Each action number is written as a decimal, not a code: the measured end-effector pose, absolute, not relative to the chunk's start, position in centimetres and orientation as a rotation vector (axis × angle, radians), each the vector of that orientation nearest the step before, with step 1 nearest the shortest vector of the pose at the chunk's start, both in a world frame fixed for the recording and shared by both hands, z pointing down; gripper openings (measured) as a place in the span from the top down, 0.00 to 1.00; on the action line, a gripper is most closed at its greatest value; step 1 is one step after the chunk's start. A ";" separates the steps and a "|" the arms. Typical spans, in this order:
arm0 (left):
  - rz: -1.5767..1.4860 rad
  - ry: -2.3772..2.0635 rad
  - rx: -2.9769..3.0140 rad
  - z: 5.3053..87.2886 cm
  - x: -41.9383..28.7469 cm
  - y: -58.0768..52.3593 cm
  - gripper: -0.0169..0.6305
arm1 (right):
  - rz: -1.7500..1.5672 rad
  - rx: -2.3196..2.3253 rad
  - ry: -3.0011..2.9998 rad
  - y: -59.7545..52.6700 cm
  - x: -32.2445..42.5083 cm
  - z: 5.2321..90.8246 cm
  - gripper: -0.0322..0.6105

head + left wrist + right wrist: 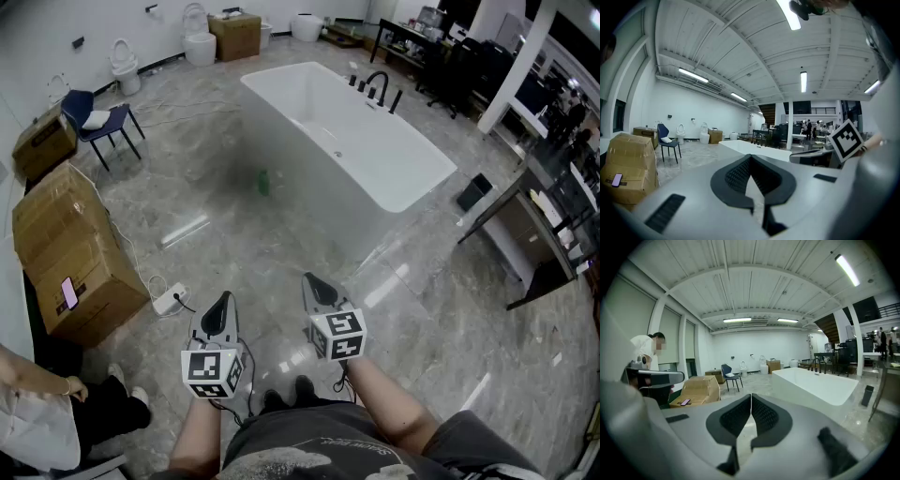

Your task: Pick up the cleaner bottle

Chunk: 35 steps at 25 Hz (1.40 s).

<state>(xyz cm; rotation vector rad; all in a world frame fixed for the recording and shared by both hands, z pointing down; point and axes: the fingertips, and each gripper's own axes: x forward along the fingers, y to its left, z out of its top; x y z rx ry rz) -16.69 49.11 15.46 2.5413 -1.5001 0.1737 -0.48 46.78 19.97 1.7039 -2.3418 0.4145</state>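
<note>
The cleaner bottle, small and green, stands upright on the grey marble floor just beside the long side wall of the white bathtub, well ahead of both grippers with only glossy floor between. The left gripper and the right gripper are held side by side near the person's knees, each with its jaws pressed together on nothing. A white power strip lies left of the left gripper beside a large cardboard box, with a blue chair farther back.
</note>
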 end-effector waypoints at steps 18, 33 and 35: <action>0.176 -1.505 2.521 16.1 -17.9 50.8 0.95 | 0.349 1.647 -2.338 48.6 -2.9 20.1 0.90; 0.293 -1.651 2.381 20.3 -15.9 42.7 0.95 | 0.424 1.704 -2.381 38.8 4.9 23.9 0.90; 0.318 -1.691 2.354 20.9 -13.8 40.1 0.95 | 0.438 1.647 -2.408 35.6 6.6 24.8 0.90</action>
